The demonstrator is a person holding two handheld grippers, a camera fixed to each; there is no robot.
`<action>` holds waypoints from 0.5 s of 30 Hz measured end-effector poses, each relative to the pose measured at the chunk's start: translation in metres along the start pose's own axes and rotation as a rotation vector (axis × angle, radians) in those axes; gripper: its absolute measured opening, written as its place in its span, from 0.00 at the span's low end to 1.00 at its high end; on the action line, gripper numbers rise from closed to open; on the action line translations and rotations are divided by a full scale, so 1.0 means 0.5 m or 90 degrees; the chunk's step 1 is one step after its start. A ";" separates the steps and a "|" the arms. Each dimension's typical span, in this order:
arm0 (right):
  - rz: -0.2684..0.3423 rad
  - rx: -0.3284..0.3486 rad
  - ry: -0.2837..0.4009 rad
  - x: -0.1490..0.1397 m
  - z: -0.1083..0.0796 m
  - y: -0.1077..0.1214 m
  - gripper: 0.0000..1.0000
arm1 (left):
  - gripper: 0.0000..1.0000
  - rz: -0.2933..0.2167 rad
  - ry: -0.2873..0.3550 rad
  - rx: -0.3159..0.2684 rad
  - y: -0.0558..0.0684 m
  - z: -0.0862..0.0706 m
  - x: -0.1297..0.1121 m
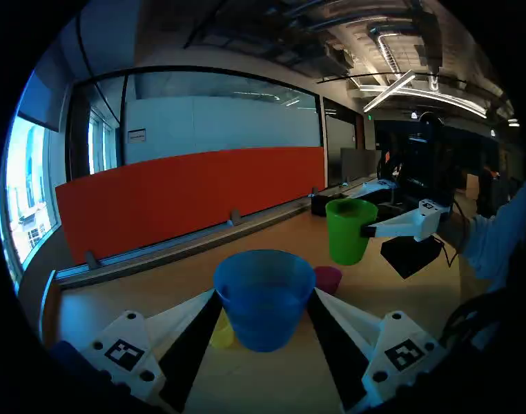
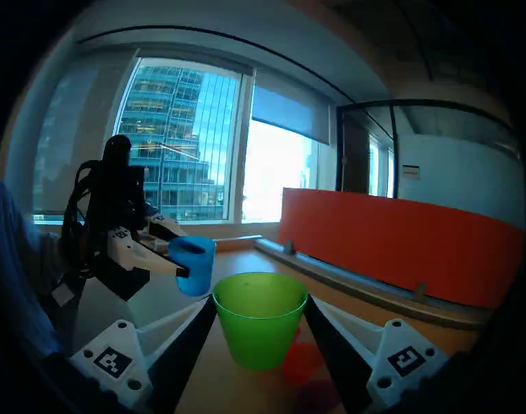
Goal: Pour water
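**Wooden table, orange screen, city windows**

A long wooden table [image 1: 284,231] runs beside an orange partition [image 1: 194,193], with a grey rail [image 1: 194,246] along the partition's base. Behind it stands a glass wall [image 1: 221,114] bearing a small paper notice [image 1: 137,136]. Strip lights [image 1: 391,90] hang under an exposed ceiling. A pink cup [image 1: 328,278] and a yellow cup [image 1: 223,334] sit on the table. In the right gripper view, tall windows [image 2: 187,159] show glass towers, one half covered by a blind [image 2: 290,114].
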State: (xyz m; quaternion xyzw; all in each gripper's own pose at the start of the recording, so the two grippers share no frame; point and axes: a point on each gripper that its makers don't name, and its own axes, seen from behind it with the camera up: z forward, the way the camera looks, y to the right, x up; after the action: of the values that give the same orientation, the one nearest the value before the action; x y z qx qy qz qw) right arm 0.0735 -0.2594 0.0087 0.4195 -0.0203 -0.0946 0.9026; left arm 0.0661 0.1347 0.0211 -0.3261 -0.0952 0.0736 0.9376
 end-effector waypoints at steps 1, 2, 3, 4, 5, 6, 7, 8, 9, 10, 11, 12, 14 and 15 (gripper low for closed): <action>0.000 0.001 0.000 0.000 0.000 0.000 0.94 | 0.84 -0.001 0.004 0.000 0.000 0.000 0.003; 0.000 0.002 0.000 0.001 0.001 -0.001 0.94 | 0.84 -0.003 0.007 0.000 0.000 -0.001 0.007; -0.001 0.002 0.000 0.001 0.001 -0.001 0.94 | 0.84 -0.005 0.011 0.000 0.000 -0.001 0.011; -0.001 0.002 0.000 0.002 0.001 -0.001 0.94 | 0.84 -0.007 0.015 0.000 0.000 -0.002 0.014; -0.002 0.003 0.001 0.003 0.002 -0.001 0.94 | 0.84 -0.009 0.019 0.000 0.000 -0.002 0.018; -0.002 0.003 0.001 0.004 0.001 -0.002 0.94 | 0.84 -0.011 0.023 -0.001 0.000 -0.003 0.022; -0.002 0.004 0.002 0.005 0.001 -0.003 0.94 | 0.84 -0.014 0.028 -0.001 0.000 -0.003 0.027; -0.002 0.006 0.003 0.007 0.000 -0.005 0.94 | 0.84 -0.017 0.033 -0.002 0.001 -0.004 0.032; -0.002 0.007 0.003 0.009 0.000 -0.006 0.94 | 0.84 -0.019 0.037 -0.003 0.002 -0.005 0.037; -0.003 0.008 0.004 0.010 -0.001 -0.007 0.94 | 0.84 -0.022 0.042 -0.004 0.003 -0.007 0.043; -0.003 0.009 0.005 0.011 -0.002 -0.007 0.94 | 0.84 -0.025 0.048 -0.005 0.004 -0.008 0.050; -0.003 0.010 0.005 0.012 -0.003 -0.008 0.93 | 0.84 -0.028 0.052 -0.007 0.005 -0.010 0.055; -0.003 0.011 0.007 0.014 -0.004 -0.009 0.93 | 0.84 -0.032 0.062 -0.011 0.009 -0.014 0.068; -0.003 0.012 0.007 0.015 -0.004 -0.009 0.93 | 0.84 -0.033 0.066 -0.012 0.010 -0.015 0.073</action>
State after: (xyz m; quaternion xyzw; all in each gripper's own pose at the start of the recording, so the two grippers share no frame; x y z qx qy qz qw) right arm 0.0806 -0.2622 0.0033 0.4286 -0.0148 -0.0943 0.8984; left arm 0.1030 0.1413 0.0168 -0.3359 -0.0554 0.0312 0.9397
